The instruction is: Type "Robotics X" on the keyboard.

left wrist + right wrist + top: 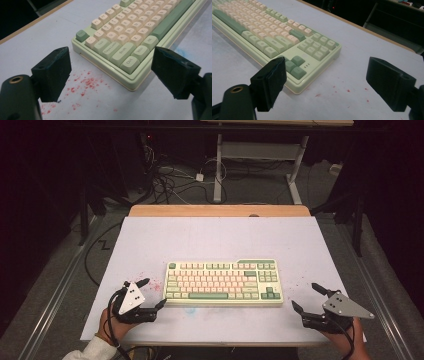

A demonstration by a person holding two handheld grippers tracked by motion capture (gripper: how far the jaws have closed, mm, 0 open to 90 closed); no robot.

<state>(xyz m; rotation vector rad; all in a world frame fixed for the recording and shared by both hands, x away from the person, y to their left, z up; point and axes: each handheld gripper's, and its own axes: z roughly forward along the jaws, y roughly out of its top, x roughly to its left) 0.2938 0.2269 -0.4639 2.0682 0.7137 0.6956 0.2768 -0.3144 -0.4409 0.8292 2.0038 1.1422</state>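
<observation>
Keyboard (224, 282) lay between both grippers, just ahead of each. Left gripper (148, 294) and right gripper (309, 299): jaws wide apart, empty. Likely rigid, moderately heavy, smooth-sided; best gripped at the end edges.

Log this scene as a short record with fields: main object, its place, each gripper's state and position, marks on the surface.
main object: keyboard, green and cream keys
place: flat on the white table, near the front edge
left gripper: open, nothing held, off the keyboard's left end
right gripper: open, nothing held, off the keyboard's right end
marks: red specks by the keyboard's left corner
</observation>
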